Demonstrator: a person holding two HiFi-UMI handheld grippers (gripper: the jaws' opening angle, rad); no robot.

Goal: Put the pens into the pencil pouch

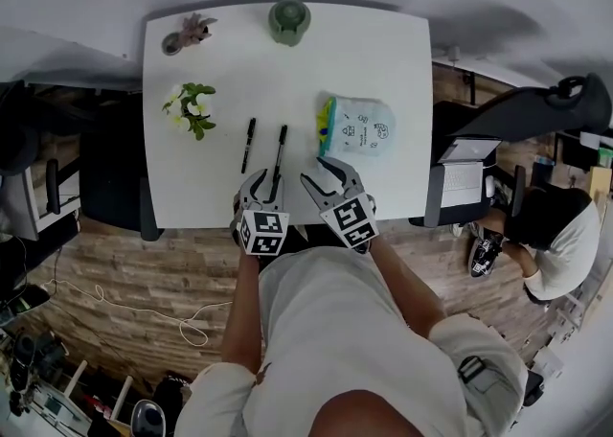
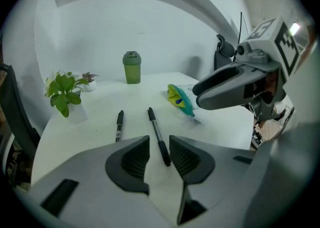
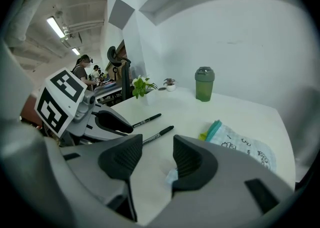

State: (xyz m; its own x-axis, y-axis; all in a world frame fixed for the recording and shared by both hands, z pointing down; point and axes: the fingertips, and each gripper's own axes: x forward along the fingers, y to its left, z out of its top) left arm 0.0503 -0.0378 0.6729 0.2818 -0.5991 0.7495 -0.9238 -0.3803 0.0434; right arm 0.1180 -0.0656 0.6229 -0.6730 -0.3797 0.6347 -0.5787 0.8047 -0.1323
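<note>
- While the slim black plastic pen [image 1: 279, 148] lies six-to-twelve on the white worktop [image 1: 402, 61], its near end sits between the left tongs [image 1: 263, 179], which are released and not pinching it.
- A second black pen [image 1: 249, 145] lies at its nine o'clock, and the pale-blue fabric pencil pouch [image 1: 359, 128] at its three.
- The right tongs [image 1: 324, 174], released and empty, are farther off.

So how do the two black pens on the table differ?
The right pen has its near end between the left gripper's open jaws; the left pen lies clear of them. The right pen reaches closer to the table's near edge than the left pen. Both are black, lying flat, nearly parallel.
</note>
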